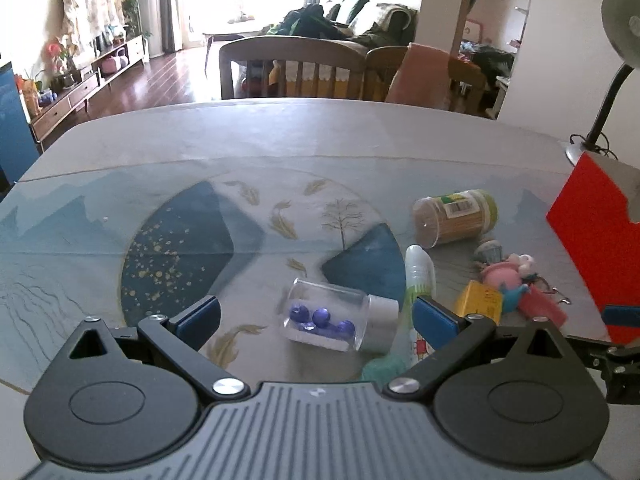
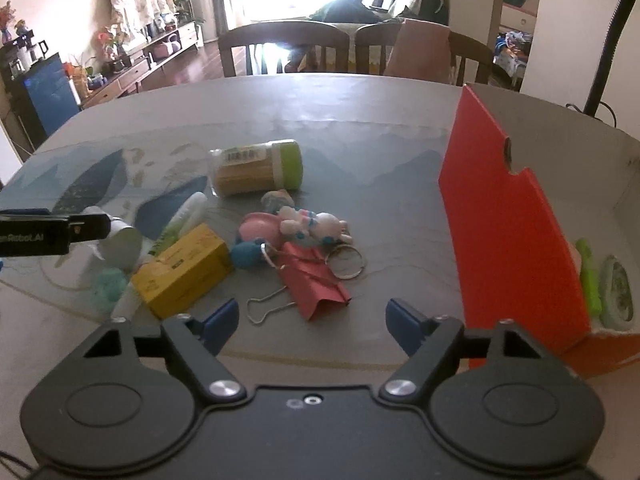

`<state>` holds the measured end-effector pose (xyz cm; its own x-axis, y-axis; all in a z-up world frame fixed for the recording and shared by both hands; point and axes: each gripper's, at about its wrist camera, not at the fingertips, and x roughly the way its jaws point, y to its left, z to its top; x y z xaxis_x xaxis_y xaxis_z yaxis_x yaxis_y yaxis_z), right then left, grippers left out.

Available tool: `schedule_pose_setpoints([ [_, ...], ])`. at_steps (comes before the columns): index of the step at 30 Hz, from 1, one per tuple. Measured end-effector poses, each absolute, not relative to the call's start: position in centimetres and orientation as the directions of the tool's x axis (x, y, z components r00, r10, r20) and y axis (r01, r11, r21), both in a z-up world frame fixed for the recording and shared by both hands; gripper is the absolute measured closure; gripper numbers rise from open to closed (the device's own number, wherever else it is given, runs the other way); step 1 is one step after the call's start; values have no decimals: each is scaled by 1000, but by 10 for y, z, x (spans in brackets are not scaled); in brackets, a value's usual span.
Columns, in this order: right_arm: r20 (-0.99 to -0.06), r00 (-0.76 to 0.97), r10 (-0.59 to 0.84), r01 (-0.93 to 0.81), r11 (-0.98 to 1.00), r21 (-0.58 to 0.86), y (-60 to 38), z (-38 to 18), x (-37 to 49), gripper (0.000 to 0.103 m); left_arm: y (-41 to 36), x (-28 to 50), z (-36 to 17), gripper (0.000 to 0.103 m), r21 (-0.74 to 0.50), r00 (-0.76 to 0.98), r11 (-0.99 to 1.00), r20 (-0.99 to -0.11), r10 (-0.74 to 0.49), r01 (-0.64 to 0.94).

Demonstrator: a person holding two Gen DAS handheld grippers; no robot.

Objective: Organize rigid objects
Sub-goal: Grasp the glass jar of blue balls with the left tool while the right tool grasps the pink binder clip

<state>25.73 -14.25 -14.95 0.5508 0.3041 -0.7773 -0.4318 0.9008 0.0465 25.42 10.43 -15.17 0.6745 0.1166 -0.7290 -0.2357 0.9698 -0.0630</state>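
The vial (image 1: 340,322) of blue beads lies on its side on the tabletop (image 1: 280,152), between the wide-open fingers of the left tool (image 1: 316,316); nothing is gripped. Judged step: reaching for it. Next, close on the vial and carry it to the red box (image 2: 516,240). The right tool (image 2: 312,320) hangs open, empty, near the red clip (image 2: 316,280).

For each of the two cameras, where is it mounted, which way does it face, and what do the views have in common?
Left wrist: sits behind the left claw, looking across the table toward the chairs; its open claw frames a clear bottle of blue beads.
Right wrist: sits behind the right claw, facing the same way; its open claw frames a red binder clip, with the red box to the right.
Shared: toothpick jar, yellow box, red box; the left claw's tip shows at the right view's left edge.
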Motion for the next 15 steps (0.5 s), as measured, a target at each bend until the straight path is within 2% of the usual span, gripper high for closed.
schedule_pose_setpoints([
  [4,-781,549,298,-423,905,48,-139,-158,264,26,102,260,-158,0,-22,673,967,-723,159,-253],
  [15,-787,542,295,-422,905,49,-133,-173,281,31,99,265,-165,1,-14,700,963,-690,186,-269],
])
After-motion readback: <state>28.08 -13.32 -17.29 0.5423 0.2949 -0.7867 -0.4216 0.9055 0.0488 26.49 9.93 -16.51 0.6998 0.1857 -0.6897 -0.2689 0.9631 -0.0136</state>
